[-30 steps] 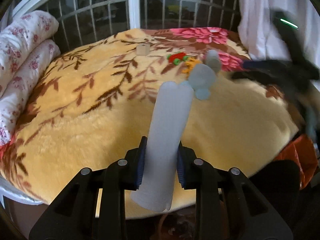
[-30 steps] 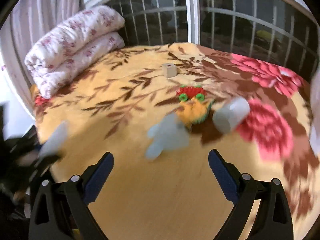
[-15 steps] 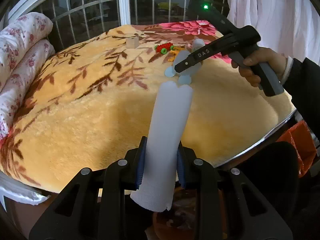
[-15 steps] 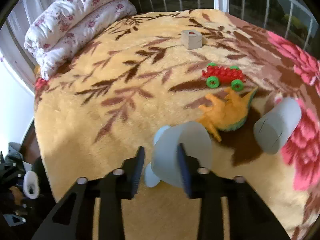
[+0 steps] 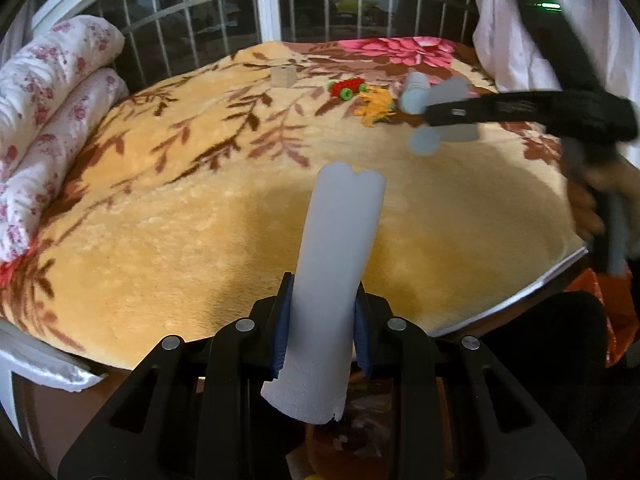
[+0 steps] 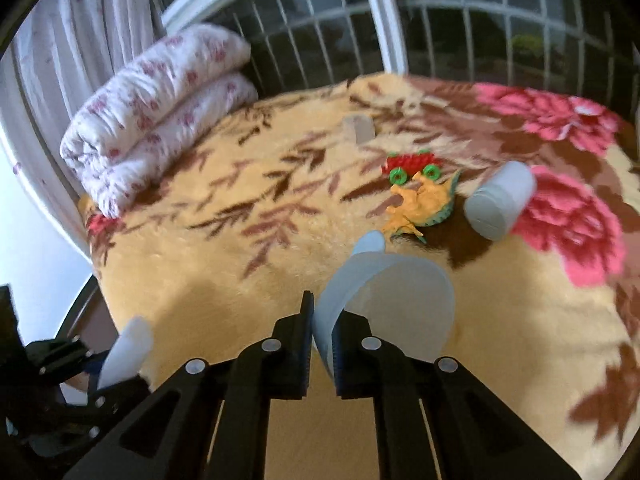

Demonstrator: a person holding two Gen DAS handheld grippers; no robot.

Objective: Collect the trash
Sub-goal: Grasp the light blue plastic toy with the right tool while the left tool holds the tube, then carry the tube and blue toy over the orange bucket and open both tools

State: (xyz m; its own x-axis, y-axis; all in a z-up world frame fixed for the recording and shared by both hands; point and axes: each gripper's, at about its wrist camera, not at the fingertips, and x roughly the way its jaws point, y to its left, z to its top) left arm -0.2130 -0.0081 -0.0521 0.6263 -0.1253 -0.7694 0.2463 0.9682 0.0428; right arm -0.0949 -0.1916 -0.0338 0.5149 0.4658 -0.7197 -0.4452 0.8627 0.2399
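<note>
My left gripper [image 5: 320, 316] is shut on a flattened white paper cup [image 5: 340, 248] that sticks up between its fingers, near the front edge of the bed. In the right wrist view, my right gripper [image 6: 323, 328] has its jaws closing onto the thin wall of a pale blue paper cup [image 6: 392, 292], and the pads press it from both sides. The left wrist view shows the same right gripper [image 5: 440, 114] blurred over the blanket, with that blue cup [image 5: 452, 90] in it. A second blue cup [image 6: 500, 206] lies on its side on the blanket.
A floral plush blanket [image 6: 248, 280] covers the bed. On it lie an orange toy dinosaur [image 6: 420, 204], a red toy car [image 6: 412, 166] and a wooden block [image 6: 360, 128]. A folded quilt [image 6: 160, 112] sits at the left. An orange bag [image 5: 616, 312] hangs at the bed's right edge.
My right gripper went from wide open to shut on the blue cup and drew back with it. The left gripper kept its hold on the white cup and barely moved.
</note>
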